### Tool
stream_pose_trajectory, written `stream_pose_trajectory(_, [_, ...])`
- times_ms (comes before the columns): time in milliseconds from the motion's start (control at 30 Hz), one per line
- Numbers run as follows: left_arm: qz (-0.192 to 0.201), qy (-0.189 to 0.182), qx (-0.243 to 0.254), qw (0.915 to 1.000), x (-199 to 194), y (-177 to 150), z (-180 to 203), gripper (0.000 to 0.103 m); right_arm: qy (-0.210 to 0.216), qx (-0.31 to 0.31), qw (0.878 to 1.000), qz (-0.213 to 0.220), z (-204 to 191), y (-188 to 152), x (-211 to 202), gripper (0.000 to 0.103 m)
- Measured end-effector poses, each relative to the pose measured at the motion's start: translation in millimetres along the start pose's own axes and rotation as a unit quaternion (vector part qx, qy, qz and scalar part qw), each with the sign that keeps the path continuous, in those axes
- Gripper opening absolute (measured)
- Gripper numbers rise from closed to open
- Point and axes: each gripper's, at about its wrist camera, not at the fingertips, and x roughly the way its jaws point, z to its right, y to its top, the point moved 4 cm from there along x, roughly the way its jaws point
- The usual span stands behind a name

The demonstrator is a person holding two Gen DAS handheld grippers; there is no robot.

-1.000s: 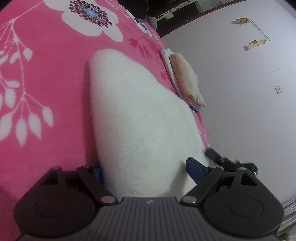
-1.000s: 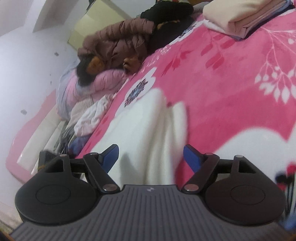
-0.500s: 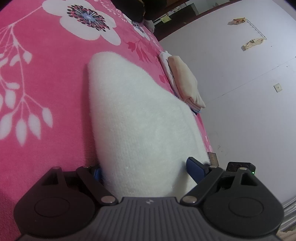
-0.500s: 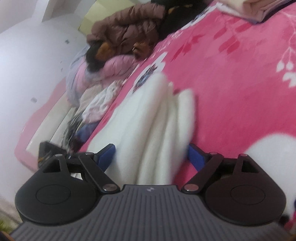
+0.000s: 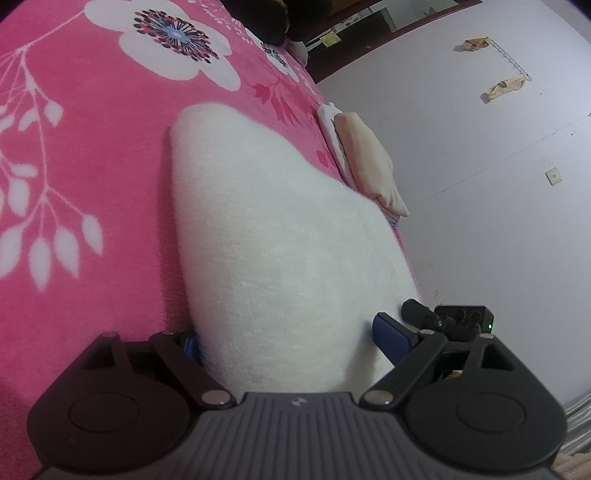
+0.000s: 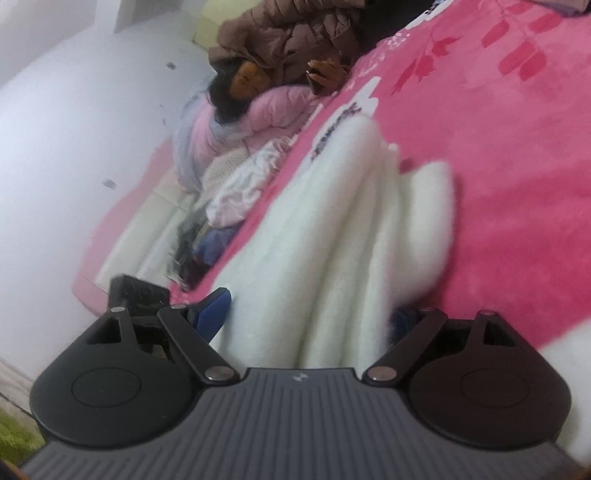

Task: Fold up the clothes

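Note:
A white fluffy garment (image 5: 266,229) lies folded into a long narrow shape on the pink flowered blanket (image 5: 92,129). My left gripper (image 5: 288,332) straddles its near end with jaws wide, open; the left blue finger (image 5: 190,343) is half hidden under the fleece. From the other side, the same garment (image 6: 332,251) shows soft lengthwise folds. My right gripper (image 6: 310,308) stands open around that end, one blue finger (image 6: 214,310) beside the fleece and the other mostly hidden behind it. Each gripper's black body shows at the edge of the other's view.
A stack of folded clothes (image 5: 364,158) sits at the bed's edge by the pale wall (image 5: 498,184). A person in a brown jacket (image 6: 295,33) lies at the far end of the blanket (image 6: 517,147). Loose clothes (image 6: 240,184) are heaped along the bedside.
My right gripper has swung down and closer over the white garment, which now fills the gap between its fingers, and its jaws stand a little wider. The left gripper has kept still.

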Motion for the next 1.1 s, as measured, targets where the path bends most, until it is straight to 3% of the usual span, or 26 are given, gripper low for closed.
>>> stream_pose_trajectory(67, [0.002,0.005,0.003,1.0,1,-1,1,0.087,-0.007,0.007,1.0,0.01,-1,-7,-6,0.073])
stream_pose_trajectory(133, [0.006,0.019,0.012,0.9997,1,-2,6,0.086,-0.019,0.006,1.0,0.014,-6,-12,-13,0.068])
stream_pose_trajectory(367, [0.021,0.042,0.039,0.9981,-7,-4,21,0.075,-0.068,-0.002,0.997,0.036,-24,-12,-11,0.059])
stream_pose_trajectory(833, [0.057,0.021,0.061,0.9963,-40,-20,56,0.07,-0.104,-0.073,0.989,0.072,-83,-21,-33,0.057])
stream_pose_trajectory(1100, [0.054,0.003,0.093,0.9942,-20,6,104,0.07,-0.101,-0.103,0.985,0.099,-95,0,-63,0.057])
